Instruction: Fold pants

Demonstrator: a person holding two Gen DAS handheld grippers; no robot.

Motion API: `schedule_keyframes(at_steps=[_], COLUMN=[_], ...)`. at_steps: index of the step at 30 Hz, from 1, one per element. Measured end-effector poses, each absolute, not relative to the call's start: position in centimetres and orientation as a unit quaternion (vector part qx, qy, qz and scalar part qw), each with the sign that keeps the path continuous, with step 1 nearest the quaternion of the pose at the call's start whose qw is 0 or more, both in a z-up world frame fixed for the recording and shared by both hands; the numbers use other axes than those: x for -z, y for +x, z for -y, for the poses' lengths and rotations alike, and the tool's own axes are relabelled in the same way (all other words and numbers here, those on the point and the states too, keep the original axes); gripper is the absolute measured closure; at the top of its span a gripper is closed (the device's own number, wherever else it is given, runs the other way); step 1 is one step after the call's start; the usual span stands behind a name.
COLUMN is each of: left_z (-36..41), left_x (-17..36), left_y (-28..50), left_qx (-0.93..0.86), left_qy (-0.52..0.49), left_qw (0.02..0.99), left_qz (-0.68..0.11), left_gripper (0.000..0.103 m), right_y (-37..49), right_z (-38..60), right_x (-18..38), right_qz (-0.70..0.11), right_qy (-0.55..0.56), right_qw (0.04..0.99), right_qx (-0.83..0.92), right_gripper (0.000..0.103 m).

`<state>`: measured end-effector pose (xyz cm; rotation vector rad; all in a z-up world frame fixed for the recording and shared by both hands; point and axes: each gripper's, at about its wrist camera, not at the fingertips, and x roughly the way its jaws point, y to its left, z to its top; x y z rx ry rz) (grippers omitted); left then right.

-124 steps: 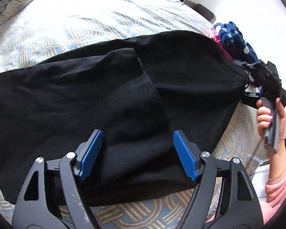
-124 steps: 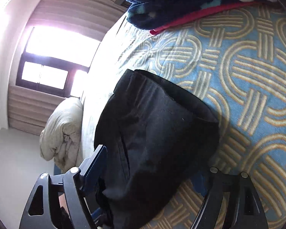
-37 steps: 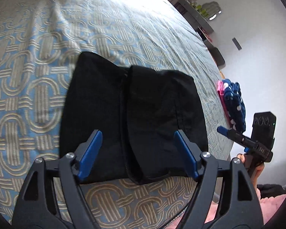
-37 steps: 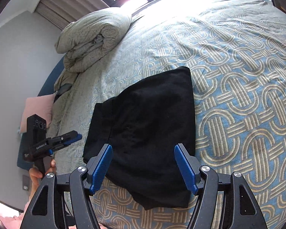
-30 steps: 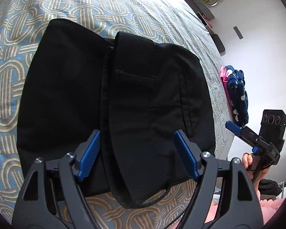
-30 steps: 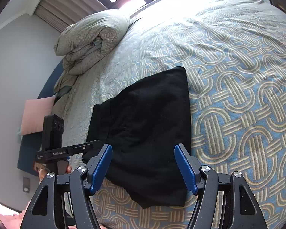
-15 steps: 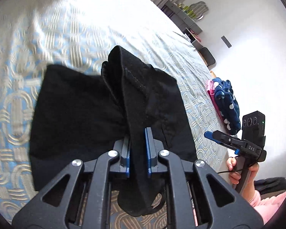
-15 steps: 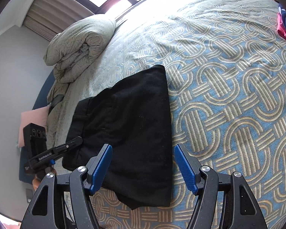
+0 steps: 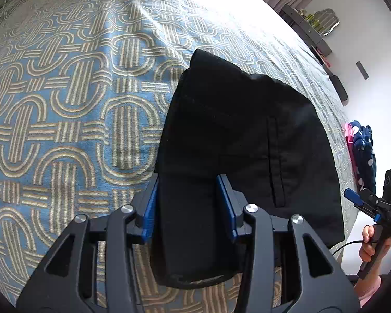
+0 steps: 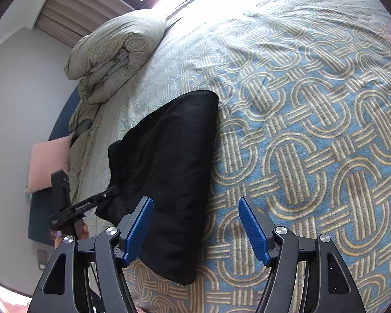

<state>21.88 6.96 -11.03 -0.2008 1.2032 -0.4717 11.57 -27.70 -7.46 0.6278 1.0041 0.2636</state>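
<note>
The black pants (image 9: 234, 135) lie folded into a narrow bundle on the patterned bedspread (image 9: 65, 109). My left gripper (image 9: 188, 207) straddles their near end; its jaws are opening, and a band of black cloth lies flat between the blue pads (image 9: 149, 208). In the right wrist view the pants (image 10: 169, 161) lie left of centre, with the left gripper (image 10: 112, 191) at their left edge. My right gripper (image 10: 195, 230) hovers open over the pants' near right edge and holds nothing. It also shows at the far right, right gripper (image 9: 365, 203), held in a hand (image 9: 368, 242).
A rolled duvet (image 10: 117, 49) and a pink pillow (image 10: 48, 161) lie at the head of the bed. A blue and pink pile of clothes (image 9: 362, 151) sits near the bed's right edge. Shelves (image 9: 310, 28) stand by the far wall.
Half a second ago my left gripper was shut on a raised fold of the pants. The fold now lies flat over the rest and the jaws have parted. The right gripper has stayed put.
</note>
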Motion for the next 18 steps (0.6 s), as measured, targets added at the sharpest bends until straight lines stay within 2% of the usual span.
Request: schedule_keyframes(at_steps=[1, 2, 3, 18], left_z=[-7.0, -7.0, -6.7, -3.8], left_x=[11.1, 11.3, 11.4, 11.7], left_y=[21.9, 22.0, 21.9, 22.4], left_qx=[0.223, 0.222, 0.222, 0.257], left_qy=[-0.092, -0.082, -0.074, -0.078], left_qw=[0.791, 0.786, 0.779, 0.759], left_qz=[-0.562, -0.571, -0.582, -0.593], left_gripper=[0.045, 0.027, 0.023, 0.023], right_y=[11.8, 12.0, 12.3, 15.8], right_z=[27.4, 27.3, 27.1, 24.5], right_x=[7.4, 7.5, 7.5, 8.6], right_qz=[-0.474, -0.476, -0.480, -0.517], right_qy=[0.290, 0.285, 0.281, 0.211], right_qw=[0.822, 0.822, 0.821, 0.820], right_qx=[-0.128, -0.130, -0.132, -0.124], right_gripper=[0.034, 0.034, 0.034, 0.034])
